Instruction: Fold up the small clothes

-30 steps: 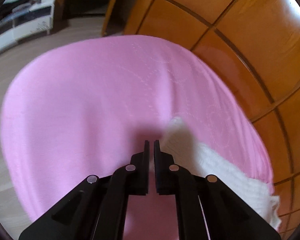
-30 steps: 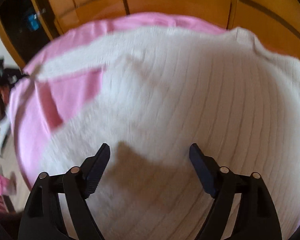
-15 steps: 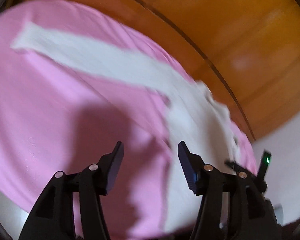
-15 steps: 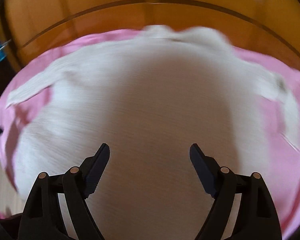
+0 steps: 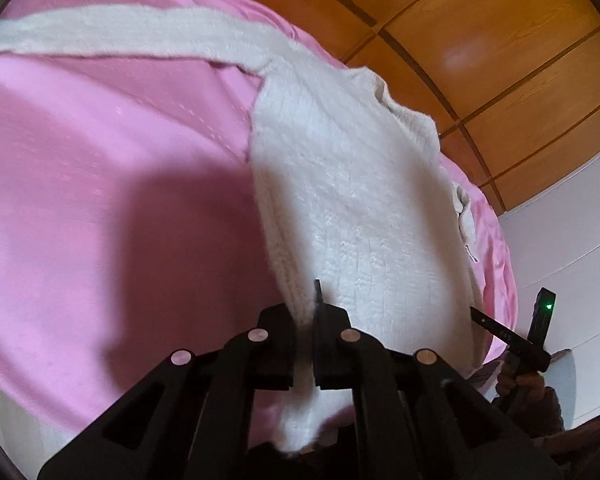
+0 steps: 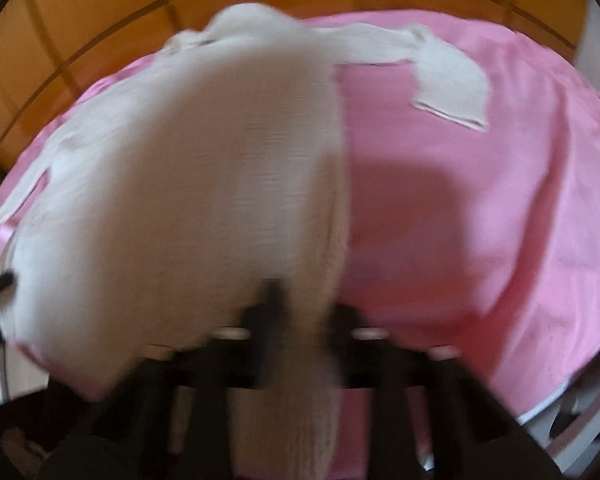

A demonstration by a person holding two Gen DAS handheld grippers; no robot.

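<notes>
My left gripper [image 5: 305, 320] is clamped on the near hem of the white sweater [image 5: 356, 184] lying along the pink bed's [image 5: 100, 160] right side, and in the blurred right view my right gripper [image 6: 300, 320] pinches the hem too, so I judge the fold starting: next, lift both corners together.

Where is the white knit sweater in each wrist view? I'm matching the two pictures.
Left wrist: white knit sweater right of centre, sleeve stretched to upper left, hem pinched in the left gripper.
Right wrist: it fills left and centre, hem in the right gripper.
Shared landmark: pink sheet.
</notes>
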